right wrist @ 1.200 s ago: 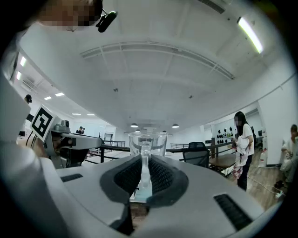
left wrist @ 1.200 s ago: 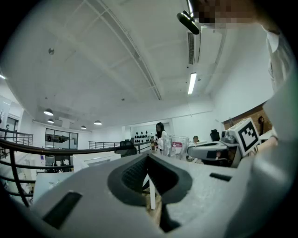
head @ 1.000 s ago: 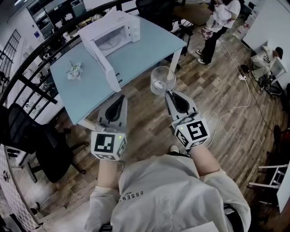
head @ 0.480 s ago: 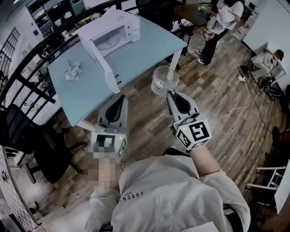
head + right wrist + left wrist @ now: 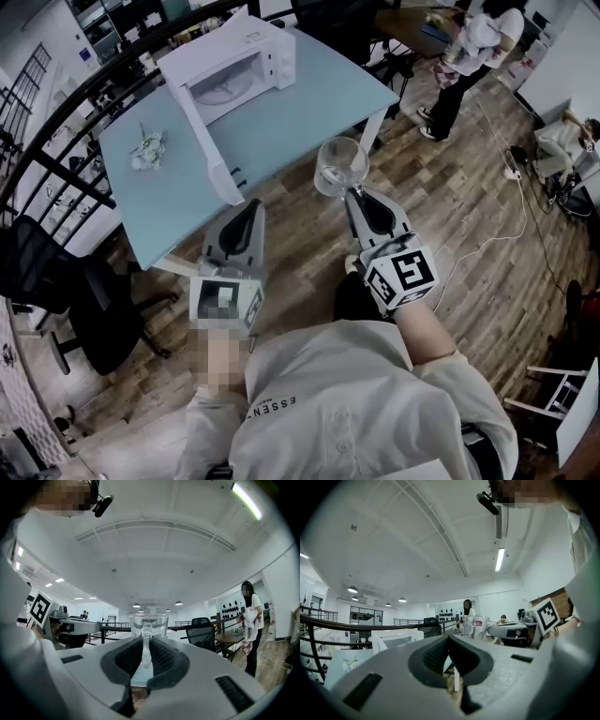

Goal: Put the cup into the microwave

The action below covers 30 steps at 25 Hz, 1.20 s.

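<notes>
Clear glass cup (image 5: pixel 339 167) by its handle in nearly shut right tongs (image 5: pixel 349 192), short of open white microwave (image 5: pixel 234 66); left tongs (image 5: pixel 251 204) closed, empty.

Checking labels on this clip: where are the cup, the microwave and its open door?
cup (image 5: pixel 339 169), head view, middle of the glass body.
microwave (image 5: pixel 220 47), head view, on its top panel.
door (image 5: pixel 208 145), head view, middle of the open panel.
</notes>
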{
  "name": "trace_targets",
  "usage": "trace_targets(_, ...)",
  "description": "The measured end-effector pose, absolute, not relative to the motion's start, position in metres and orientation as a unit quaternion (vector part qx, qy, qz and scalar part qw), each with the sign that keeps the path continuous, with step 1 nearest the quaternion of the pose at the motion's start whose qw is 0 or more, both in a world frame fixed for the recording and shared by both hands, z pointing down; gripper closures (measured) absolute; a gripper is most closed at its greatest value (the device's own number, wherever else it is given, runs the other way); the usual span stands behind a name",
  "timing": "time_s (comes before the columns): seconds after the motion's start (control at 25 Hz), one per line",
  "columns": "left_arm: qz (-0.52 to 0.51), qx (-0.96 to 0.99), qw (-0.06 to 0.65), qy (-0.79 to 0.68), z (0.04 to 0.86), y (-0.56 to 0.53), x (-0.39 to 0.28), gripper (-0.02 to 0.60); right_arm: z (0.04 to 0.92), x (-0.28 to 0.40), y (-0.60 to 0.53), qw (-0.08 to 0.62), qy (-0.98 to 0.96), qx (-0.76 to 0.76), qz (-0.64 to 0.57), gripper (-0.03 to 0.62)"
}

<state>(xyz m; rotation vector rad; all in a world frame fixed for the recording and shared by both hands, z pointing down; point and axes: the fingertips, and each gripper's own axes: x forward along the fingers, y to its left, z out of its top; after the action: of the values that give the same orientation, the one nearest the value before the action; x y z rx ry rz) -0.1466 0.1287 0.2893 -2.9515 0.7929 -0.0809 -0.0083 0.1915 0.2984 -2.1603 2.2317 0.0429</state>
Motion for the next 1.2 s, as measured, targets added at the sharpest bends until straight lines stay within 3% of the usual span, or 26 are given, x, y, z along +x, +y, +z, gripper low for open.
trace_targets(0.76,-0.041,-0.915,0.019,0.401,0.303,-0.019,0.059,0.58,0.306,0.212,-0.007,-0.003,0.819,-0.574,0.0,0.553)
trace_targets(1.2,-0.059,-0.883,-0.007,0.466,0.327,-0.095,0.07,0.581,0.326,0.219,-0.108,-0.015,0.86,-0.51,-0.016,0.553)
